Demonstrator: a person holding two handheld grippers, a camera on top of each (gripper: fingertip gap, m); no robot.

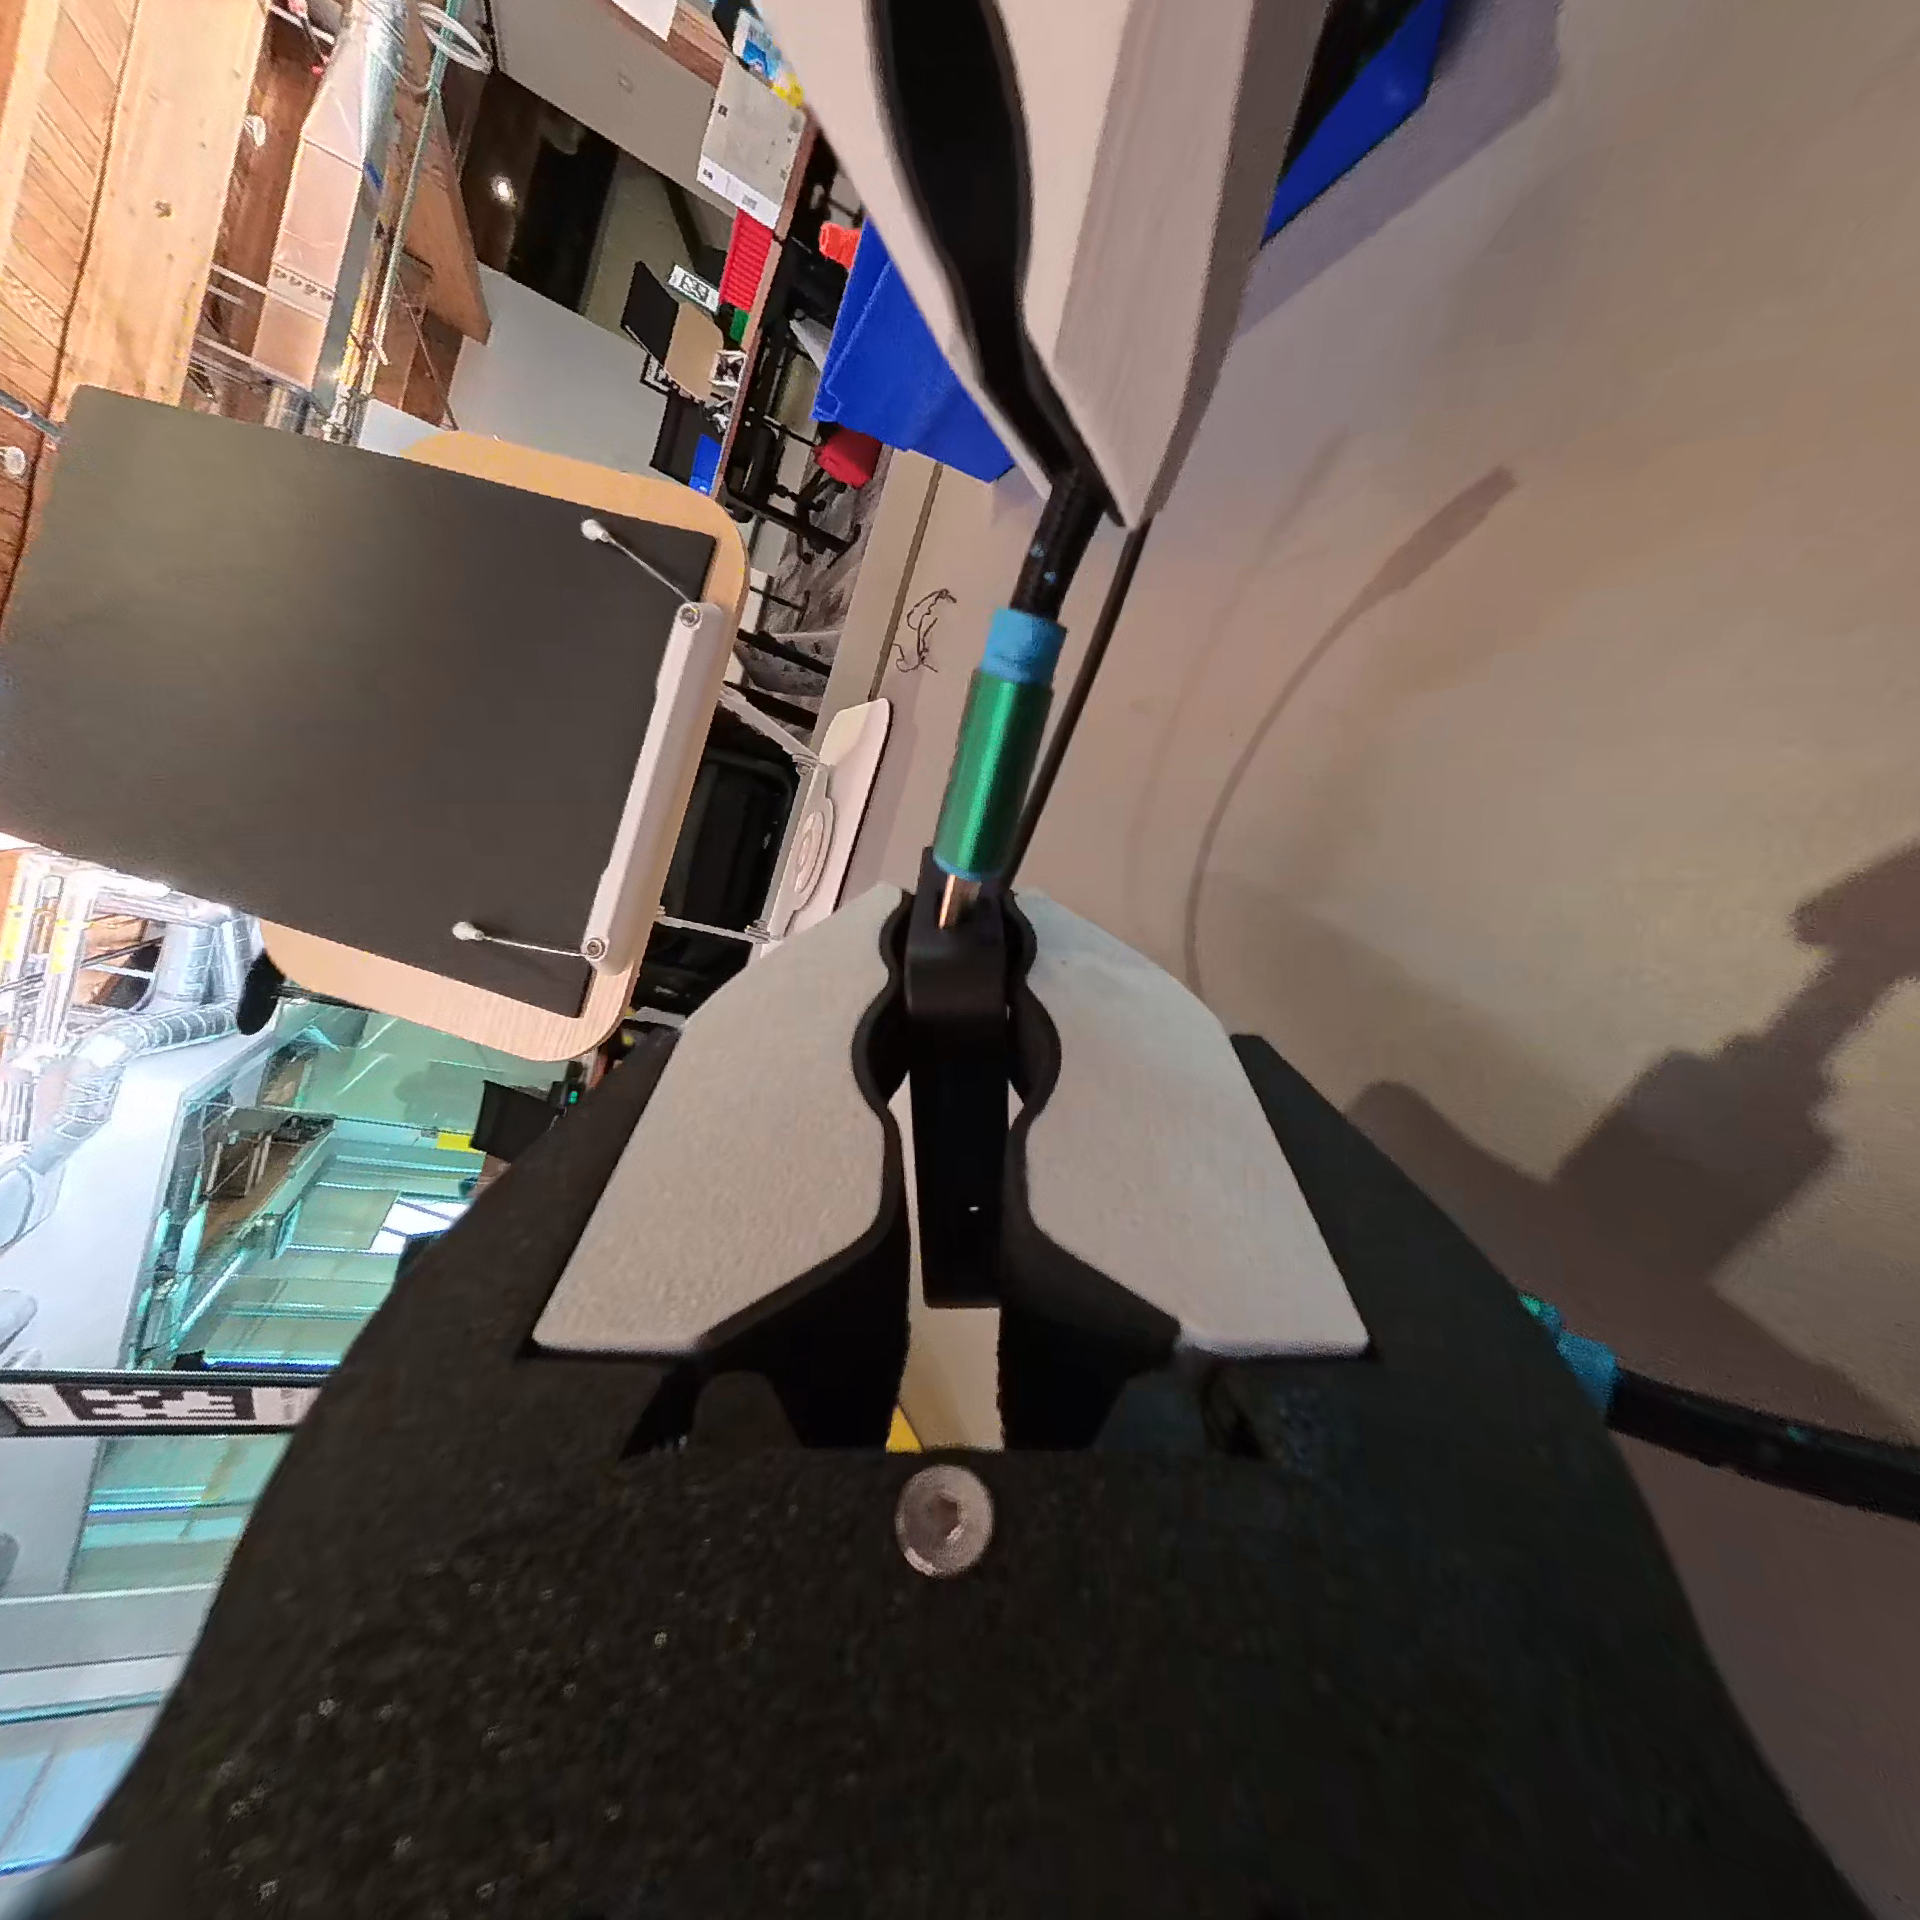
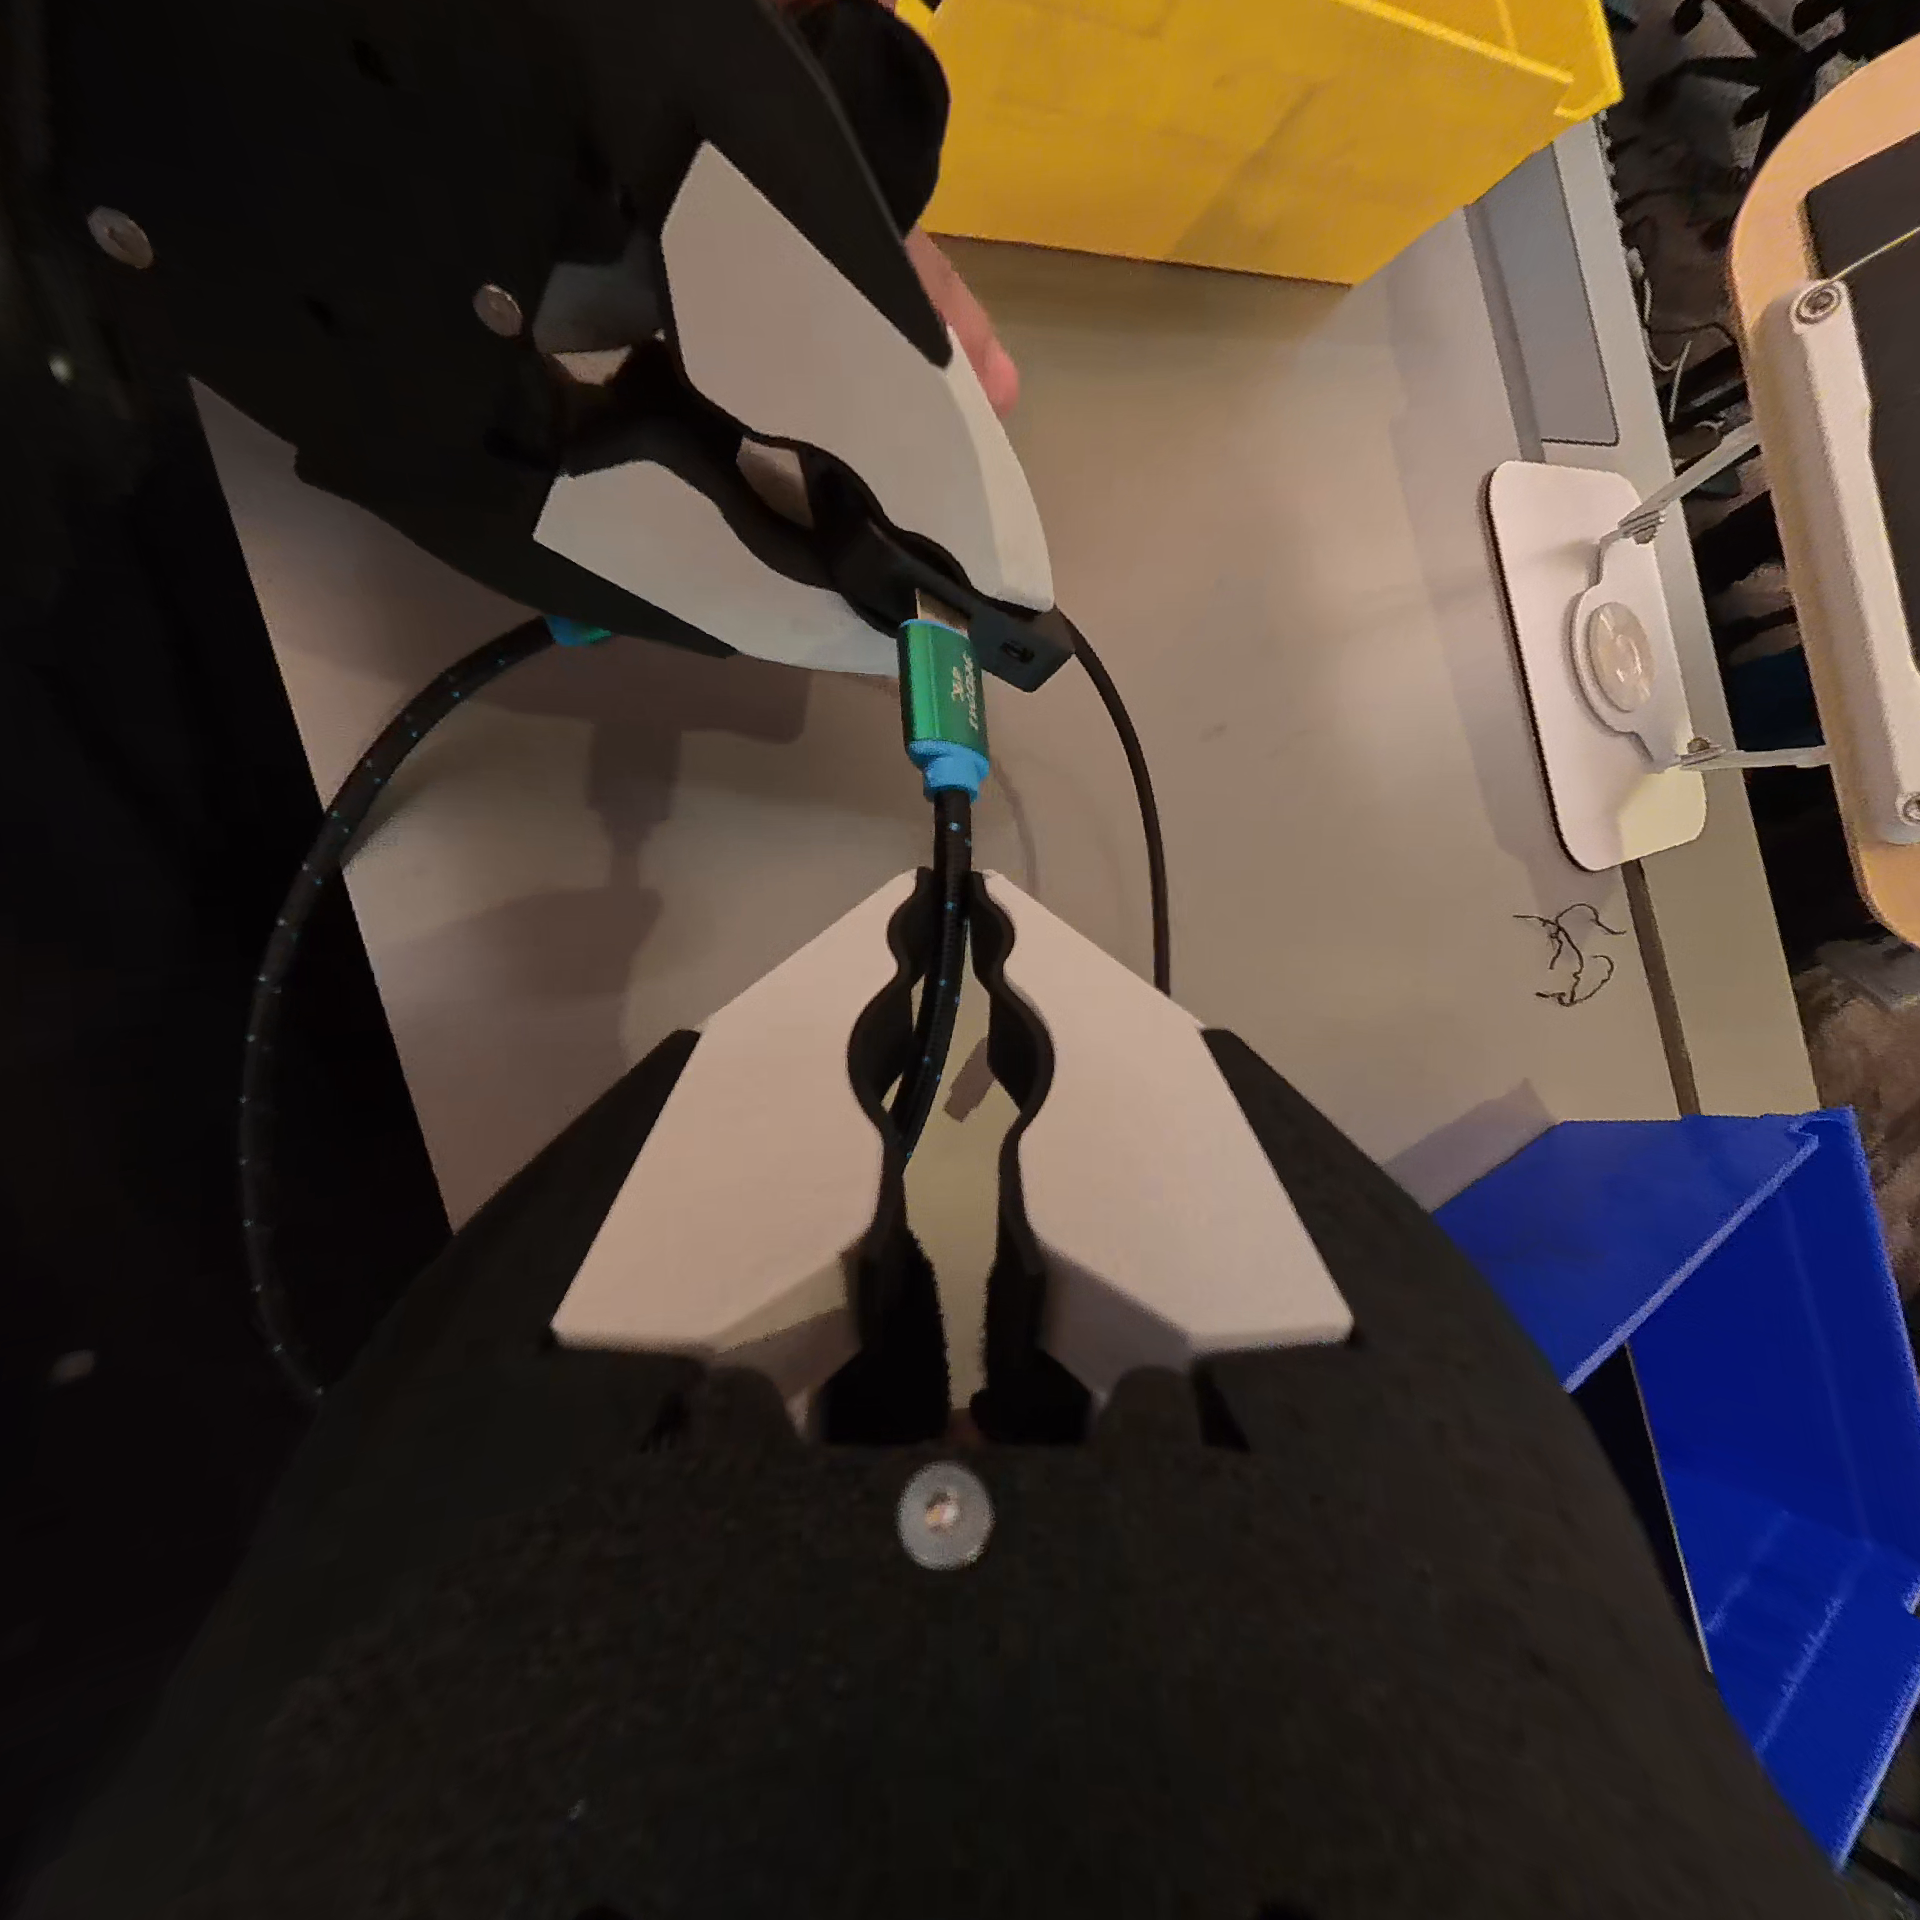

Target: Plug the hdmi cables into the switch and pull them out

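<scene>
Above the beige table (image 2: pixel 1299 623), the left gripper (image 1: pixel 954 935) is clamped on the black switch (image 1: pixel 956 1122), while the right gripper (image 2: pixel 945 883) pinches the braided cable (image 2: pixel 951 831) just behind its green plug (image 2: pixel 940 691), whose metal tip sits at the switch's port.

We see a workshop or lab: a beige desk (image 2: pixel 1299 520), yellow (image 2: pixel 1247 125) and blue storage bins (image 2: pixel 1714 1299), stocked shelving (image 1: pixel 769 208) and exposed ducting (image 1: pixel 353 208).

- Beige table (image 2: pixel 1299 644).
- Yellow bin (image 2: pixel 1247 114) at its far edge.
- Blue bin (image 2: pixel 1683 1236) nearer.
- Thin black cable (image 2: pixel 1148 831) trails across it.
</scene>
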